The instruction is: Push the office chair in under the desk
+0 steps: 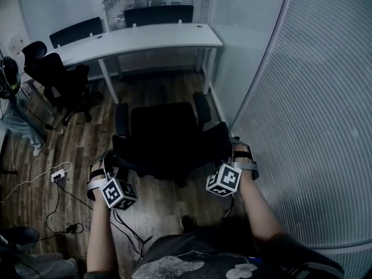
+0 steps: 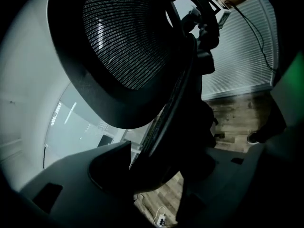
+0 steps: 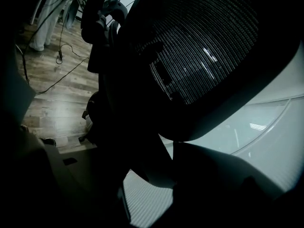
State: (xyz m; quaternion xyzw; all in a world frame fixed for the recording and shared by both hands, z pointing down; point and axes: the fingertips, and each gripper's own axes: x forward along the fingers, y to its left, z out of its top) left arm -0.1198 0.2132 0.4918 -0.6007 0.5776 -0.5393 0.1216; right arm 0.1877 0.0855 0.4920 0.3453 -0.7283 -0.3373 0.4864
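Beside you on the right, the ribbed translucent wall panel (image 1: pixel 302 109) runs near the black mesh-backed office chair (image 1: pixel 165 133), so a push that veers right would likely scrape the chair's arm along it. Ahead, the long white desk (image 1: pixel 145 38) stands well apart from the chair, across open brown wood-plank floor (image 1: pixel 168 86). Over that run the casters could swivel and turn the chair off line. You then risk knocking its base into the white desk leg (image 1: pixel 207 68). You could also jam an armrest against the desktop edge if the armrests sit too high, which you cannot judge from here. To the left, a second black office chair (image 1: pixel 61 80) sits near the desk's other bay, and a leftward drift could bump it. Black cables (image 1: pixel 55 205) and a white power strip (image 1: pixel 57 175) lie on the floor at your left, so mind your feet there. Your left gripper (image 1: pixel 109 160) and right gripper (image 1: pixel 234 146) each have their jaws narrowed onto the rim of the chair's backrest, one at either side. Pushing harder on one side would twist the chair, and the thin rim could slip out of a jaw. No container shows in these views.
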